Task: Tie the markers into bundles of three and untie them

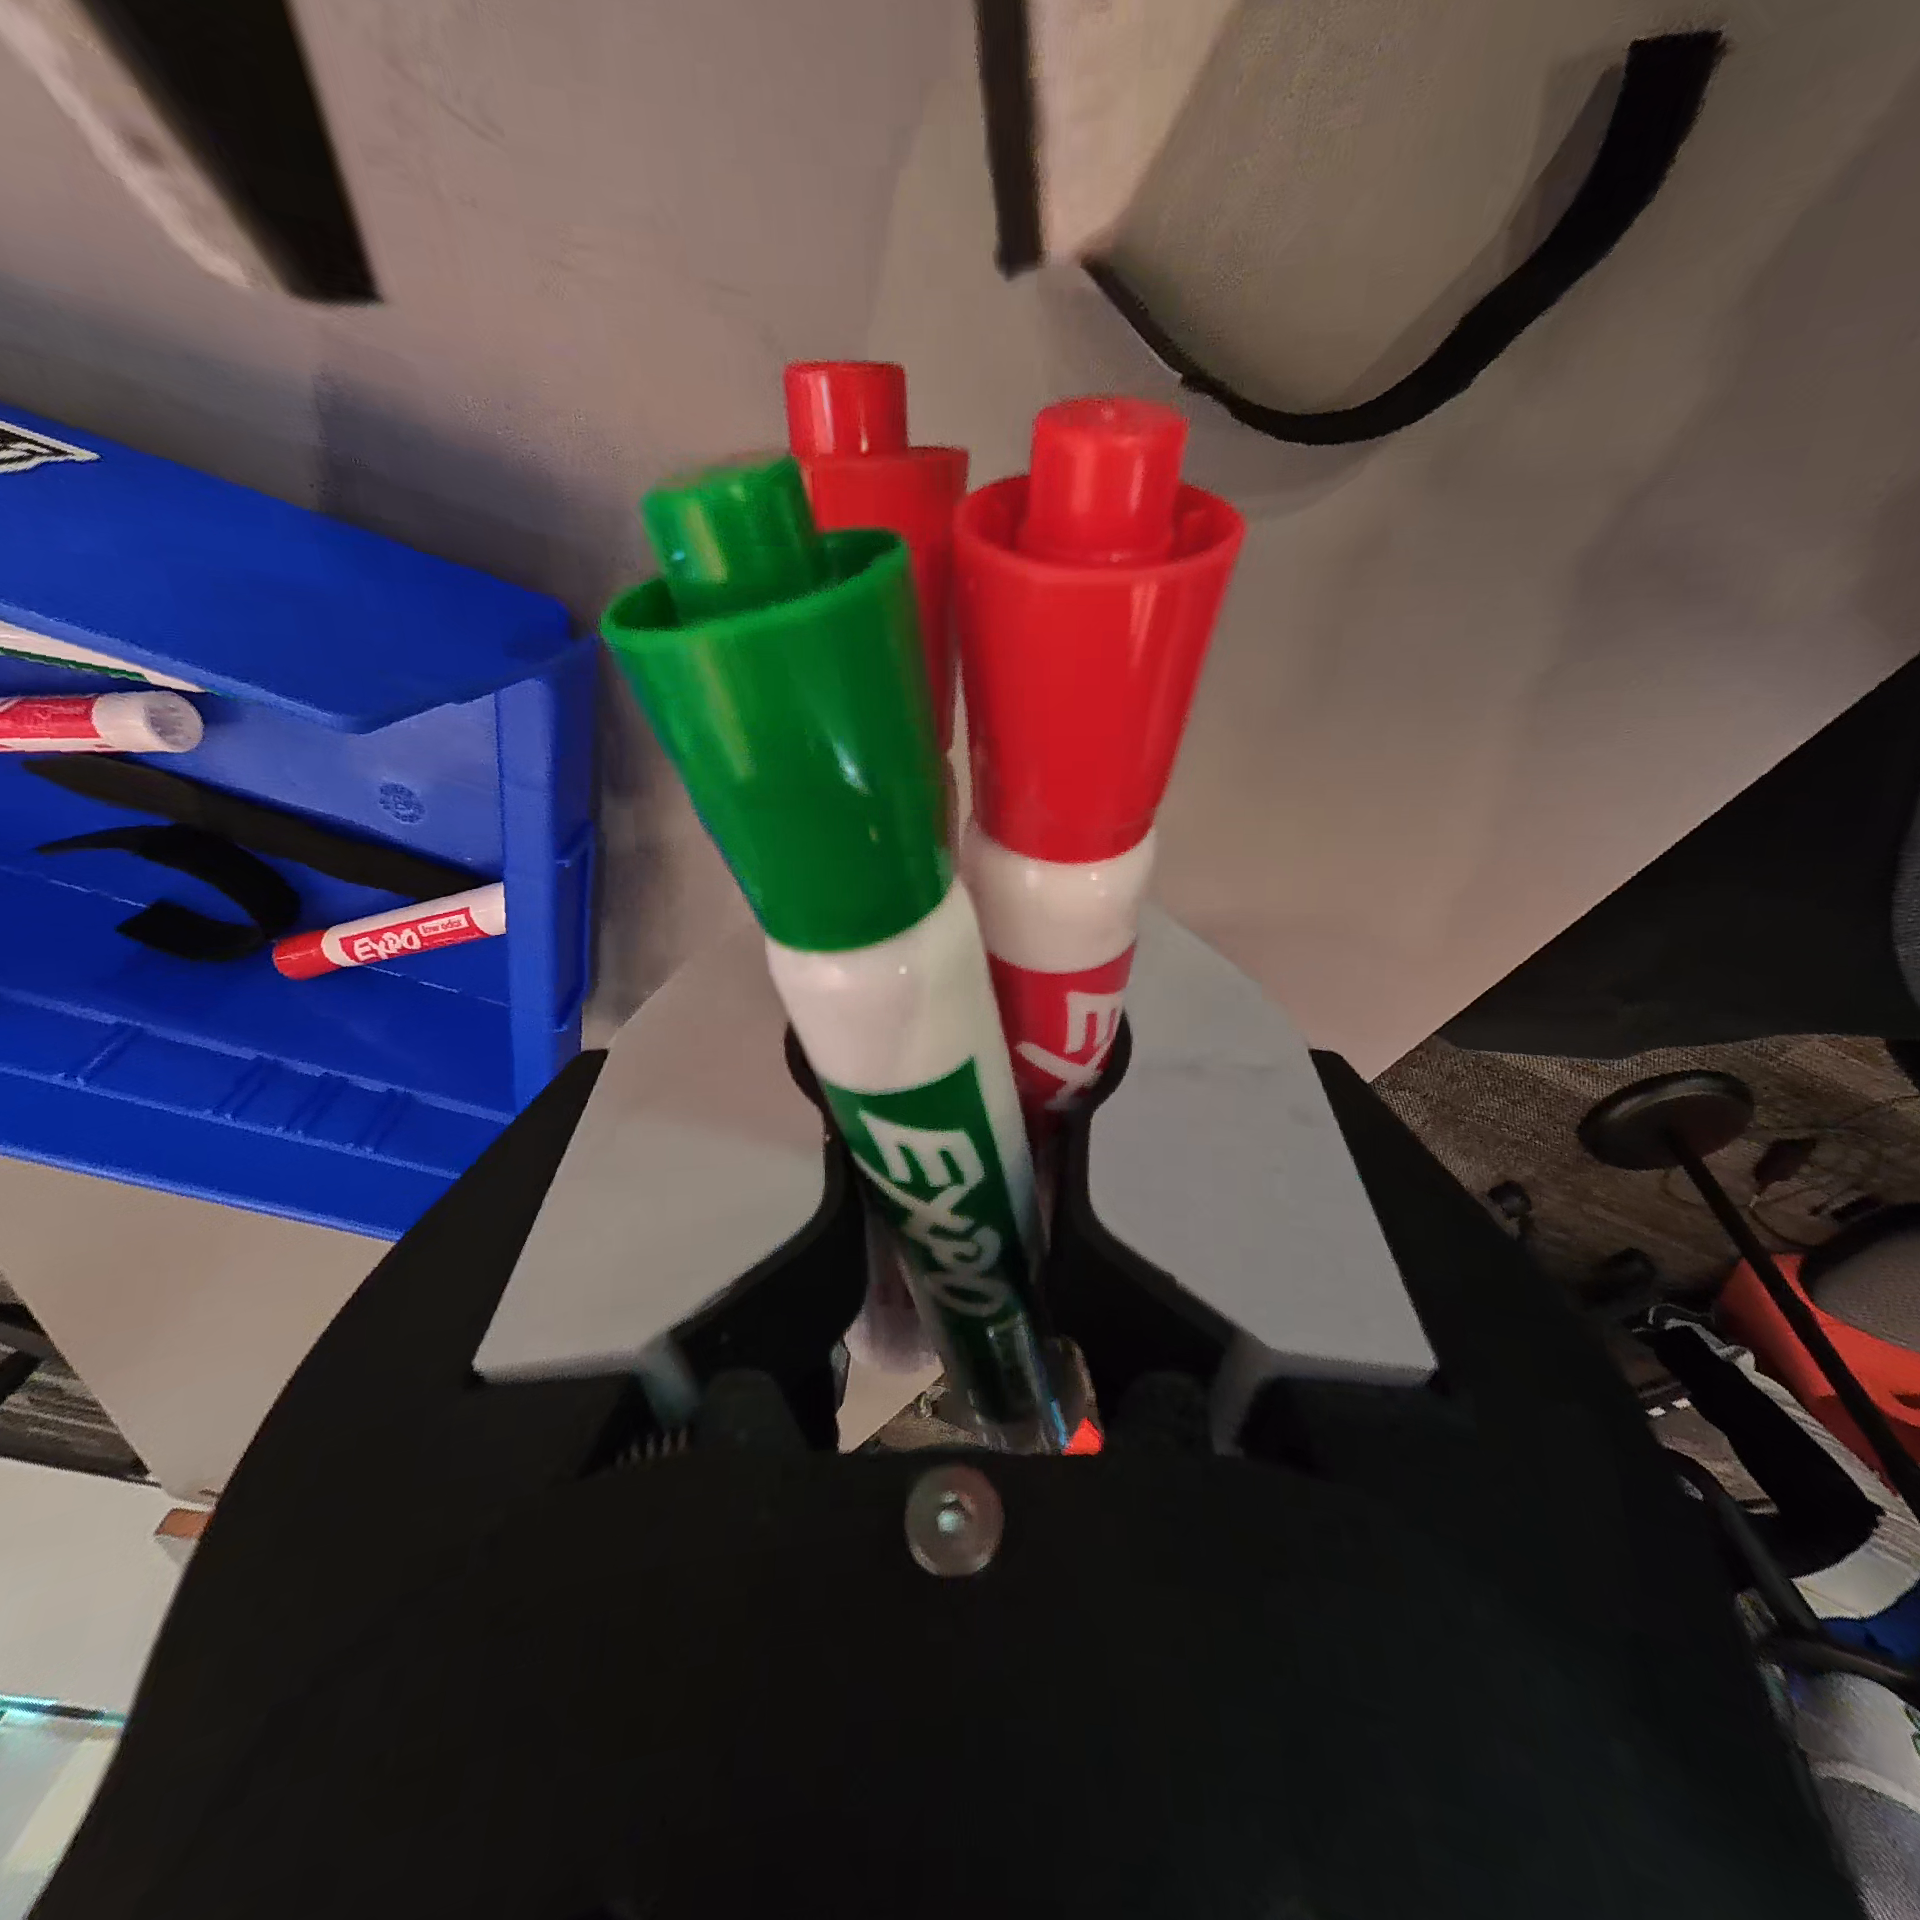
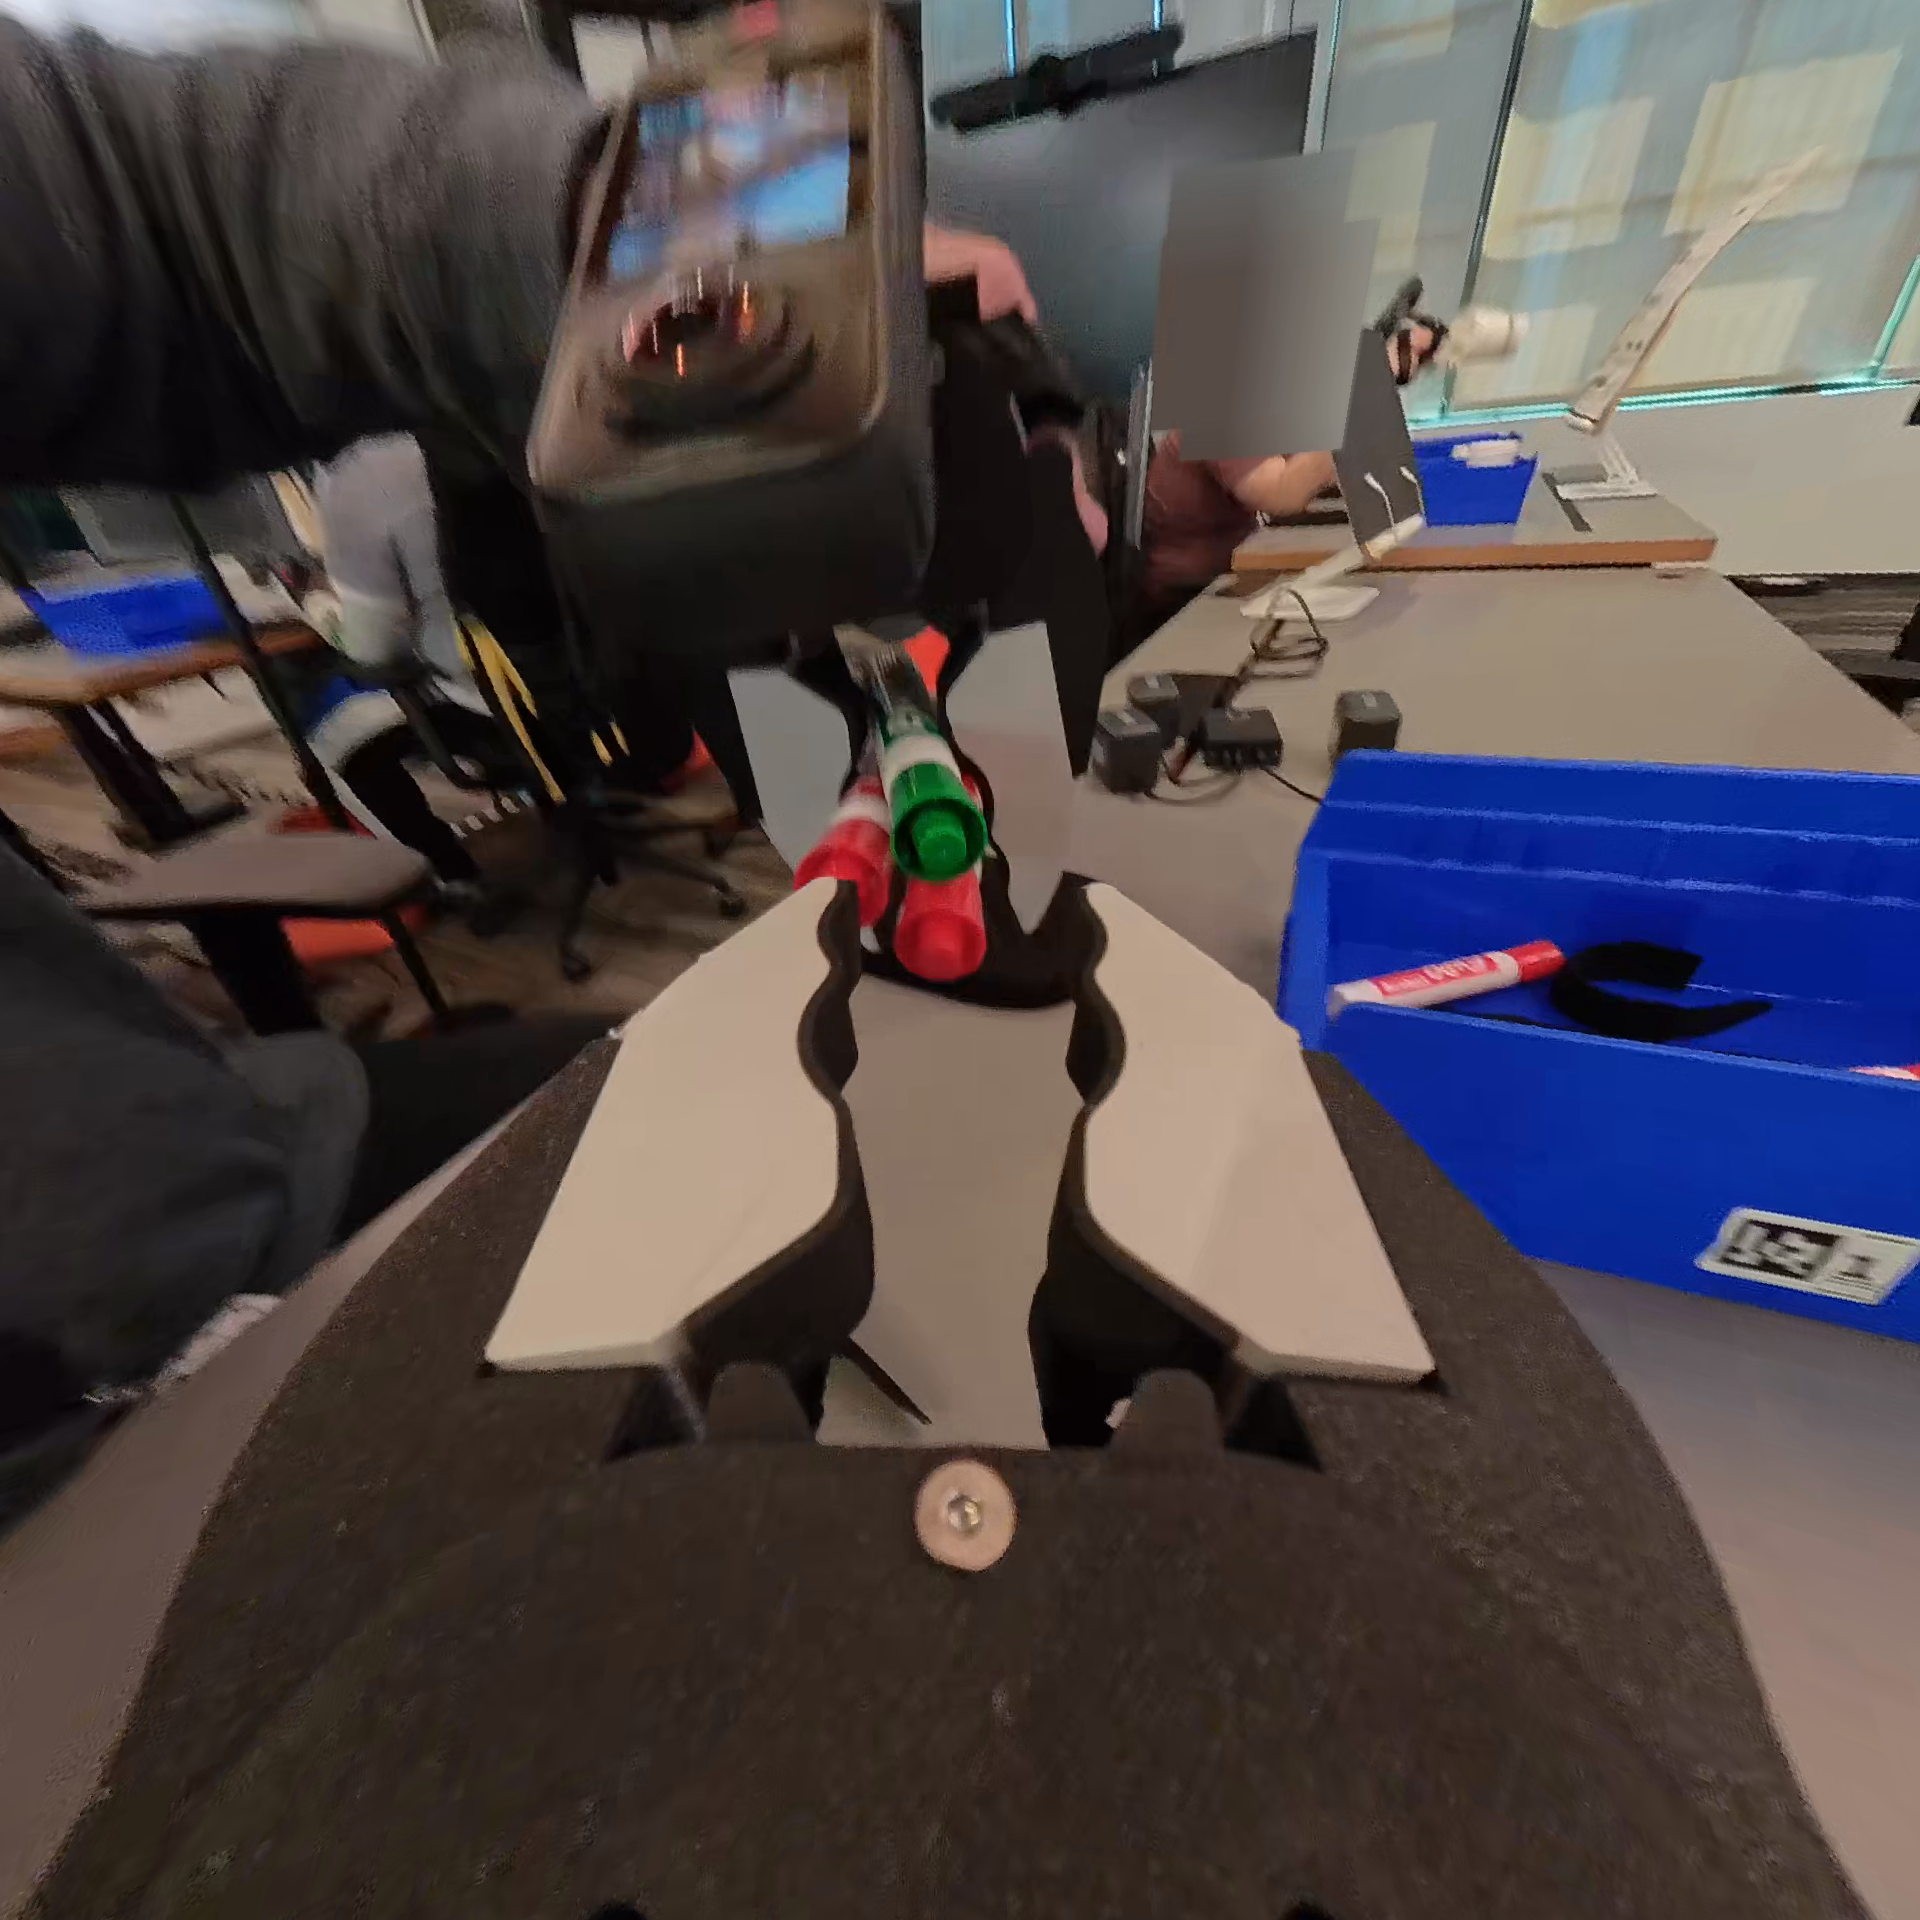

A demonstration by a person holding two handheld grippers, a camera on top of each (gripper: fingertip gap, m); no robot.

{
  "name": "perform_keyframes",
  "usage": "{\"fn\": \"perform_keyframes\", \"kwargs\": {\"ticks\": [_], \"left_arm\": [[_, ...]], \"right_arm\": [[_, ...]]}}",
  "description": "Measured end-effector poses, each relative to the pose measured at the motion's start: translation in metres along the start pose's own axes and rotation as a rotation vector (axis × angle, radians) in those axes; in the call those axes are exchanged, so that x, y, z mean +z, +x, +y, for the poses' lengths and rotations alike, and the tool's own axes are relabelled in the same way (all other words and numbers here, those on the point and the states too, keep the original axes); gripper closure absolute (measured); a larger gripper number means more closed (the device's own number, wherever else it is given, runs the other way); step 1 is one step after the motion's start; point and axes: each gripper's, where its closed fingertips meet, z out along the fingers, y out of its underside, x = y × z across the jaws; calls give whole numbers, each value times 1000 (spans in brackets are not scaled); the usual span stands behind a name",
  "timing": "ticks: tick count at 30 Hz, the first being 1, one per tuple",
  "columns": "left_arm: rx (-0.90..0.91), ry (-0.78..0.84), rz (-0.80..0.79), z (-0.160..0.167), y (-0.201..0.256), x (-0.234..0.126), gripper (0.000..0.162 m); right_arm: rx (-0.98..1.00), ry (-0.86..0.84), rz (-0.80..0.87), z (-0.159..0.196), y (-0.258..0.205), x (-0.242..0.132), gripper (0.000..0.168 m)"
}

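Observation:
My left gripper (image 1: 945, 987) is shut on three markers held as a bunch: a green one (image 1: 790, 748) and two red ones (image 1: 1081, 686) (image 1: 862, 436), caps pointing forward. In the right wrist view the left gripper (image 2: 914, 727) faces me, with the green cap (image 2: 935, 821) above the red caps (image 2: 940, 935). My right gripper (image 2: 956, 904) has its jaws apart just in front of the caps. A black strap (image 1: 1351, 416) curves in a loop at its fingers (image 1: 1299, 208). How the strap is held is unclear.
A blue bin (image 2: 1558, 1174) stands on the grey table to the right of my right gripper, and it also shows in the left wrist view (image 1: 540, 831). It holds a red marker (image 2: 1455, 977) and a black strap (image 2: 1642, 992). Chargers and cables (image 2: 1236, 738) lie behind. Tip to tip, the grippers are about 11 cm apart.

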Motion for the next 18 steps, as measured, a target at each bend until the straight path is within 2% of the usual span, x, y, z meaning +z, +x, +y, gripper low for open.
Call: {"fn": "perform_keyframes", "kwargs": {"ticks": [4, 10, 12, 15, 18], "left_arm": [[5, -9, -7, -4, 0, 0, 121], [9, -74, -27, 3, -4, 5, 121], [12, -98, -36, 4, -4, 4, 121], [-3, -112, -41, 4, -6, 4, 121], [-6, -113, -47, 2, -7, 4, 121]], "right_arm": [[83, -27, -43, 2, -6, 9, 132], [196, -1, -94, 1, -9, 12, 147], [199, -33, -71, 5, -7, 13, 144], [213, -28, -41, 3, -3, 14, 127], [201, -36, -27, 3, -4, 16, 133]]}}
